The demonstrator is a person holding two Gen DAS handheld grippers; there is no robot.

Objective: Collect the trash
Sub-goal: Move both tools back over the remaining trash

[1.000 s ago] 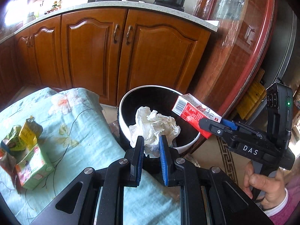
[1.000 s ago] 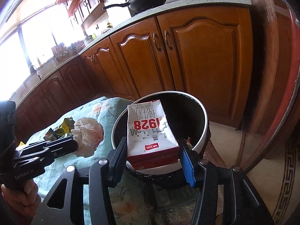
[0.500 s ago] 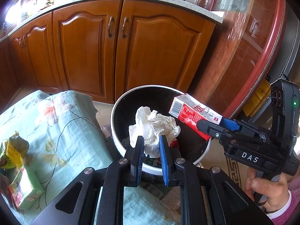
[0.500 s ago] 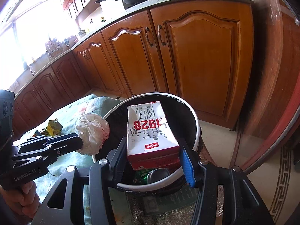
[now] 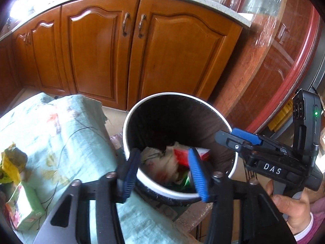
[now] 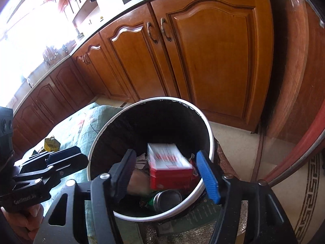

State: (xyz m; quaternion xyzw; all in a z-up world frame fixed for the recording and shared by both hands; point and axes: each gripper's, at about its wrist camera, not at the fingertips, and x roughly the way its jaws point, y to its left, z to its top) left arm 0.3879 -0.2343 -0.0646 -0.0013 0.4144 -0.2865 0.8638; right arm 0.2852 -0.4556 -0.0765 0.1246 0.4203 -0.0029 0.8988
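Observation:
A round black bin with a white rim [image 5: 130, 122] [image 6: 209, 130] stands on the floor beside a cloth-covered table. My left gripper [image 5: 164, 168] hangs over it with its jaws opening and nothing between them; the crumpled white paper [image 5: 166, 162] lies blurred inside the bin below. My right gripper [image 6: 166, 172] is over the bin too, jaws opening. The red and white carton [image 6: 168, 166] is blurred below them, clear of both pads, dropping into the bin onto other trash and a can [image 6: 166, 199].
The table's pale green floral cloth [image 5: 61, 134] holds a green carton [image 5: 24, 207] and a yellow wrapper [image 5: 12, 162] at its left. Wooden cabinet doors [image 5: 130, 50] stand behind the bin. A red-framed glass cabinet [image 5: 284, 61] is at the right.
Both grippers came over the bin and opened. The white paper left the left gripper and the carton left the right one; both have dropped into the bin.

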